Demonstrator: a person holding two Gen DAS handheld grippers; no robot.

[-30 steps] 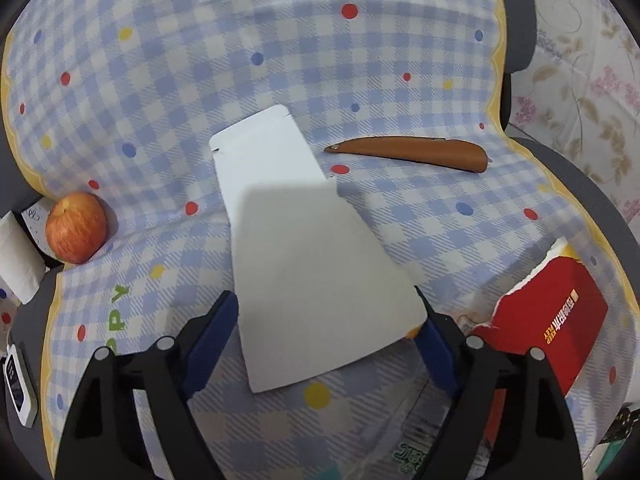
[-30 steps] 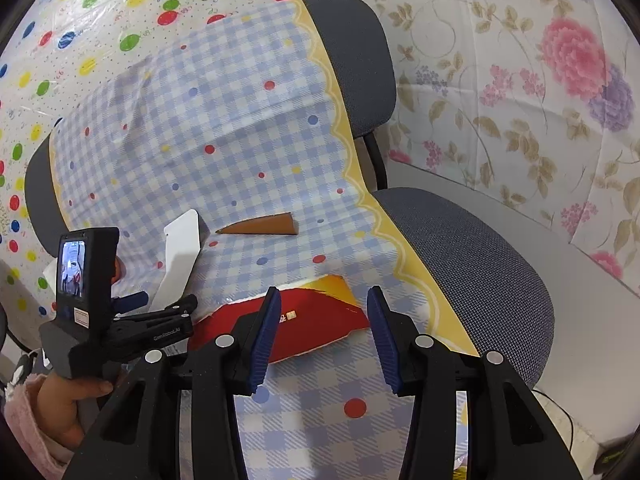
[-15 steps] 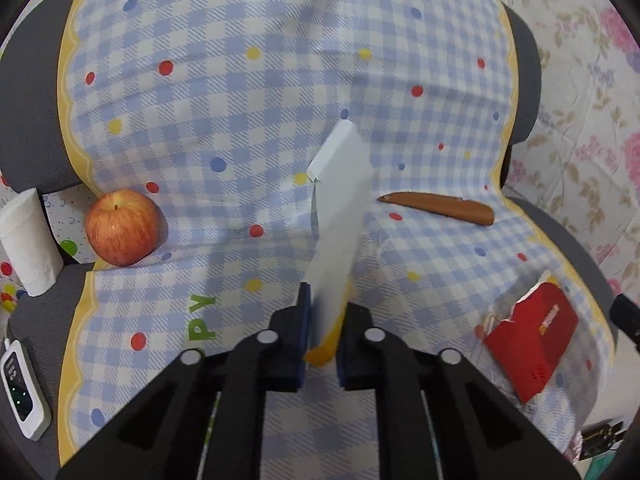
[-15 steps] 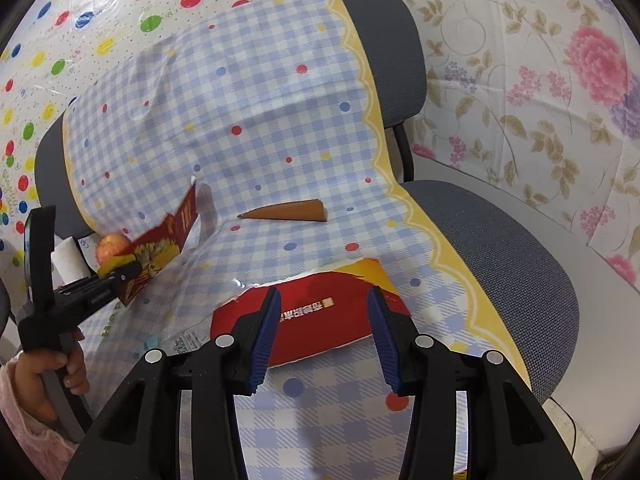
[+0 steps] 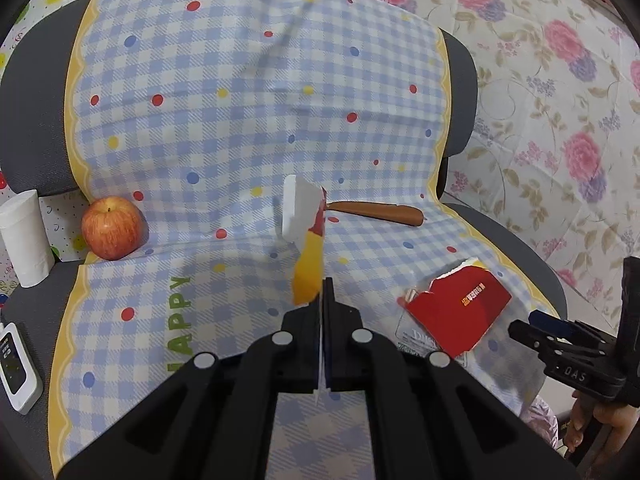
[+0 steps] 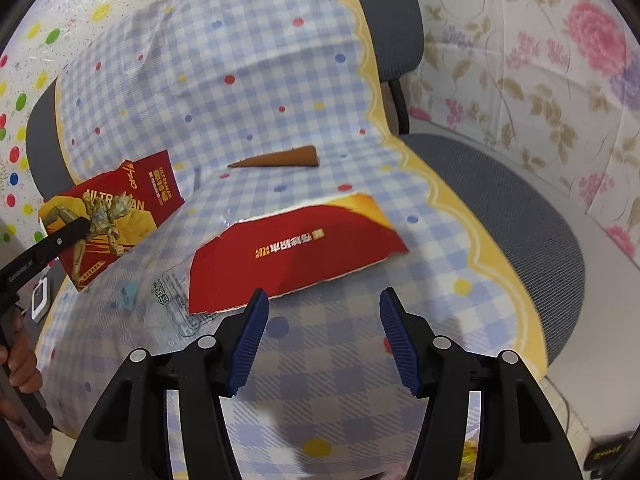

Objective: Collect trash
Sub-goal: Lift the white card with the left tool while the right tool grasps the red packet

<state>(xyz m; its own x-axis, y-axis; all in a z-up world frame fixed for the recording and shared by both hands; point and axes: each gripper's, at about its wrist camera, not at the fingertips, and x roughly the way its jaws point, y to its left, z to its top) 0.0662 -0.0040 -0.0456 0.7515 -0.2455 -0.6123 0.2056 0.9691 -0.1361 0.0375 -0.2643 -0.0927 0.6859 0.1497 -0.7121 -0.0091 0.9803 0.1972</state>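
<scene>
At the bottom of the left wrist view, the left tongs (image 5: 322,300) are clamping a torn card piece (image 5: 306,236) edge-on, lifted above the checked cloth (image 5: 200,140). The right tongs (image 6: 320,336) are hanging wide apart just short of the red packet (image 6: 296,252) lying mid-frame. Farther back, a brown cone (image 6: 280,159) is resting on the cloth, with an apple (image 5: 112,227) at left.

Apple (image 5: 112,227) far left on the cloth (image 5: 240,128), paper roll (image 5: 25,239) left of it, torn packet (image 5: 456,310) near right, cone (image 5: 380,213) behind it
</scene>
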